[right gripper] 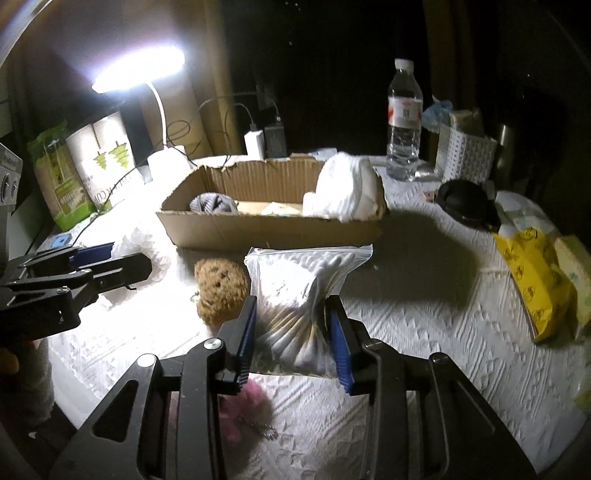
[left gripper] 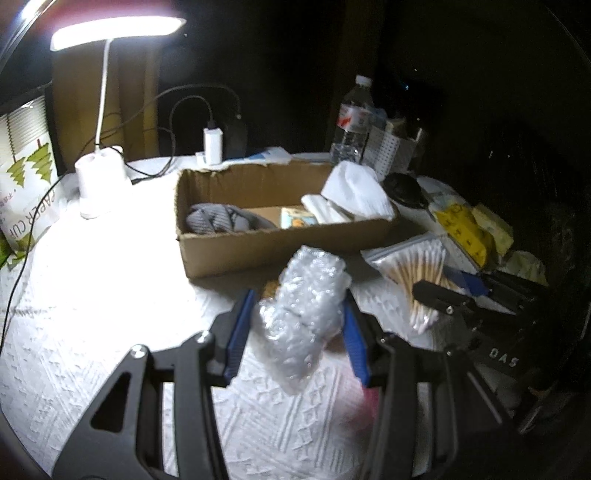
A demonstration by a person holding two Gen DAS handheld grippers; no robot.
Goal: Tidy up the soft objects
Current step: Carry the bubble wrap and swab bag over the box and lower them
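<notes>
Left gripper (left gripper: 295, 328): jaws clamped on a wad of bubble wrap (left gripper: 306, 317), held above the white textured tabletop (left gripper: 110, 332), in front of the cardboard box (left gripper: 277, 243).

Right gripper (right gripper: 291, 341): jaws clamped on a zip bag of cotton swabs (right gripper: 295, 295), raised over the tabletop, just in front of the box.

Cardboard box: contained a grey knit item (left gripper: 218, 219) at its left end and white folded cloth (left gripper: 354, 192) at its right.

Brown sponge (right gripper: 219, 288): lay on the tabletop just left of the bag.

Pink fluffy item (right gripper: 243, 410): lay under the right gripper.

Desk lamp (left gripper: 118, 31): lit, behind the box.
</notes>
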